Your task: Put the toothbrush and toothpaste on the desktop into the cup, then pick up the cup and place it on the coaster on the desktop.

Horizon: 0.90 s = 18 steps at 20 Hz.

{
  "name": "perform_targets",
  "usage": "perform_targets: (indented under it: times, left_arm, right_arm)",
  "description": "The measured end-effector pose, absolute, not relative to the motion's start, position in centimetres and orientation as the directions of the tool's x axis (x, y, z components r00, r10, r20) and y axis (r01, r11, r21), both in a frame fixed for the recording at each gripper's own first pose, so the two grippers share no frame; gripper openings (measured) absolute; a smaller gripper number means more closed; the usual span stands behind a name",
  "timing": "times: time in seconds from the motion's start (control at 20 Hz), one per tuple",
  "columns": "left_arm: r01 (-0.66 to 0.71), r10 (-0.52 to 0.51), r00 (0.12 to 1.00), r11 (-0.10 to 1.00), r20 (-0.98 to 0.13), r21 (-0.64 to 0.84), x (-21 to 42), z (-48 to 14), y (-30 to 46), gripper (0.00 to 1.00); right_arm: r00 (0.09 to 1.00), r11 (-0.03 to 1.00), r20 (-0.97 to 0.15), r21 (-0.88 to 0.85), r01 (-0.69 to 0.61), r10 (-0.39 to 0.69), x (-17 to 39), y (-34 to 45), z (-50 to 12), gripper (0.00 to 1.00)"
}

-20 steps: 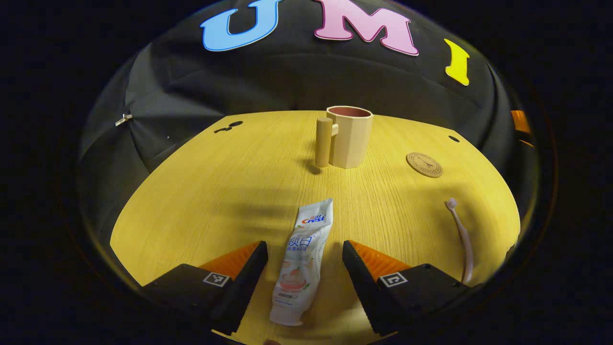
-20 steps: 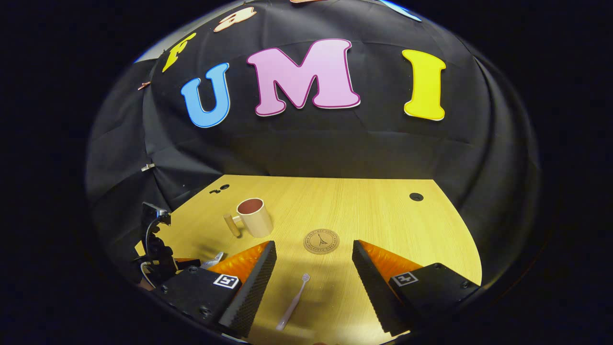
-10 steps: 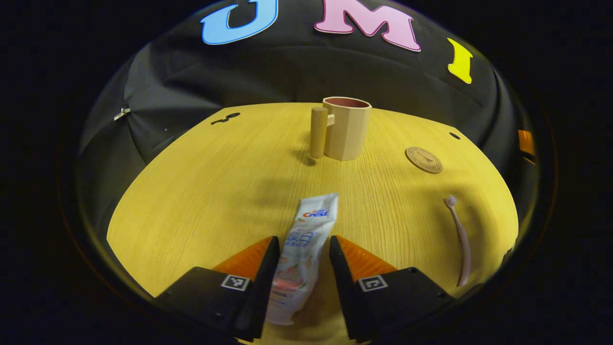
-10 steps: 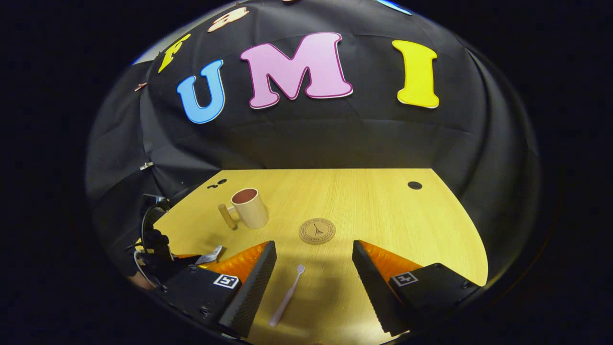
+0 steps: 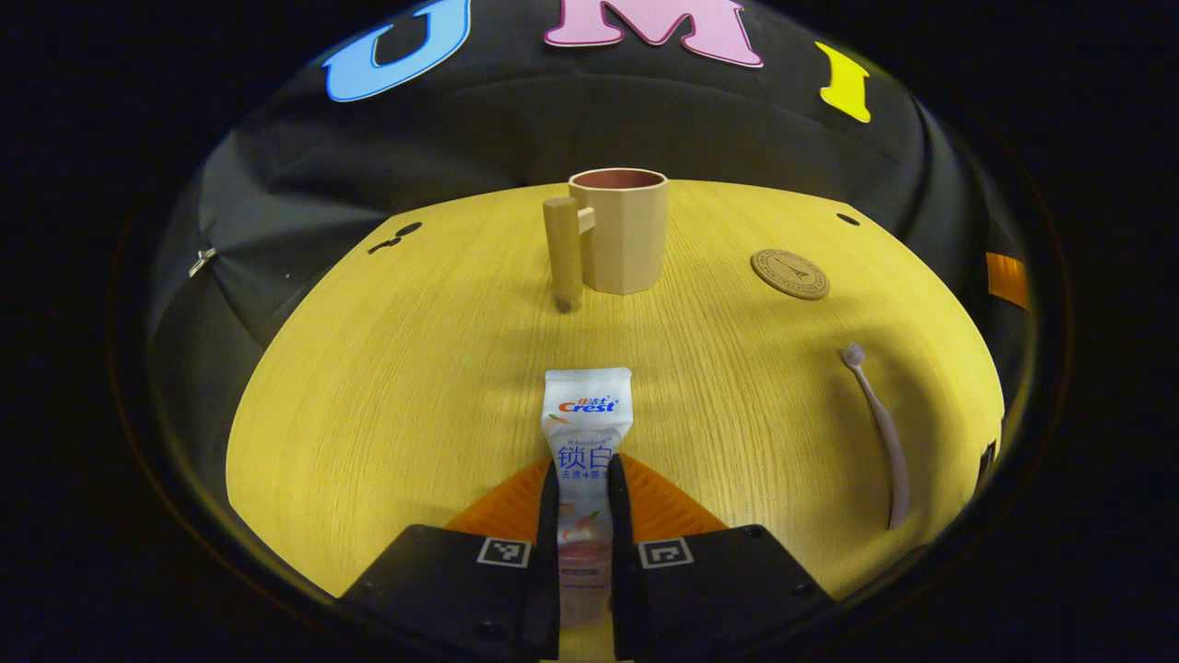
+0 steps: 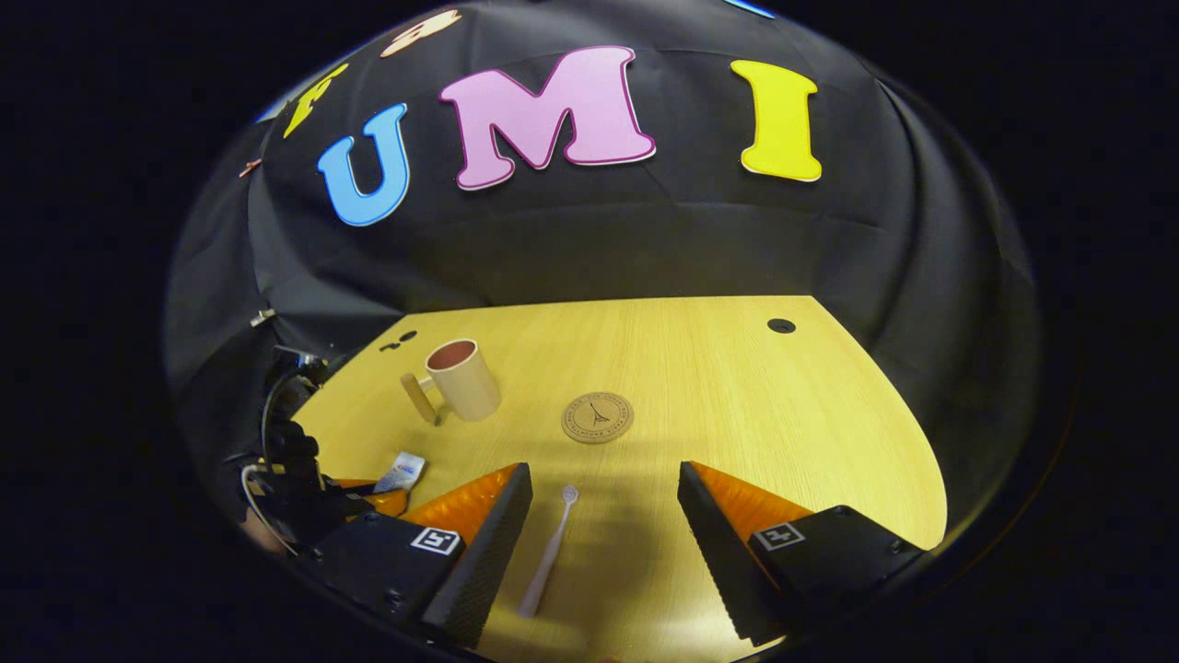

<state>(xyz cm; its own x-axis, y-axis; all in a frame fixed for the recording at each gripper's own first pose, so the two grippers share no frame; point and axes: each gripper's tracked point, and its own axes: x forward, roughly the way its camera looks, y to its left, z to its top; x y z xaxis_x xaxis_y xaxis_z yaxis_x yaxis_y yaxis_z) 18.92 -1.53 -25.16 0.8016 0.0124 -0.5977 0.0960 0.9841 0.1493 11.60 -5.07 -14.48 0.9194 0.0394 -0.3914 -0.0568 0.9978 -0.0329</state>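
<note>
In the left gripper view my left gripper (image 5: 582, 483) is shut on the white toothpaste tube (image 5: 586, 419), whose flat end sticks out forward over the wooden desktop (image 5: 414, 368). Beyond it stands a beige cup (image 5: 619, 230) with a peg-like handle, upright. A round brown coaster (image 5: 789, 273) lies to its right, and a pale pink toothbrush (image 5: 880, 428) lies at the right. In the right gripper view my right gripper (image 6: 603, 516) is open above the toothbrush (image 6: 548, 552), which lies between its fingers. The cup (image 6: 463, 378), the coaster (image 6: 597, 417), and the left gripper (image 6: 364, 497) with the toothpaste tube (image 6: 401, 471) show there too.
Black cloth walls the desk at the back and sides. A small round hole (image 6: 781, 325) sits near the desktop's far right corner, and another pair of holes (image 6: 398, 341) at the far left. A hand with cables (image 6: 285, 460) holds the left gripper.
My left gripper's fingers have shut on the toothpaste tube, which has turned straight and come up with them. My right gripper has come lower and a little forward over the toothbrush, still open.
</note>
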Motion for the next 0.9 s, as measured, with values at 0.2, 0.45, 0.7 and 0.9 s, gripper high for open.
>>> perform_targets:
  times: [0.2,0.45,0.7,0.9]
  left_arm:
    - [0.139,0.006,0.803,0.97,-0.597,0.198,19.2,-24.9,-1.8,0.21]
    - [0.13,-0.029,0.827,0.981,-0.561,0.141,18.5,-23.8,-1.9,0.17]
    - [0.09,-0.033,0.86,0.992,-0.509,0.088,16.5,-20.5,-0.9,0.17]
    - [0.049,0.012,0.865,0.993,-0.502,0.109,13.8,-19.5,1.1,0.17]
  right_arm:
    - [0.903,0.999,-0.429,-0.028,-0.032,0.017,11.6,-4.4,-15.5,0.98]
    - [0.877,0.999,-0.48,-0.028,-0.042,0.023,11.8,-3.0,-17.1,0.98]
    - [0.837,0.998,-0.546,-0.033,-0.054,0.027,11.7,-1.9,-20.0,0.99]
    - [0.804,0.994,-0.595,-0.087,-0.064,0.0,11.6,-1.6,-22.5,0.99]
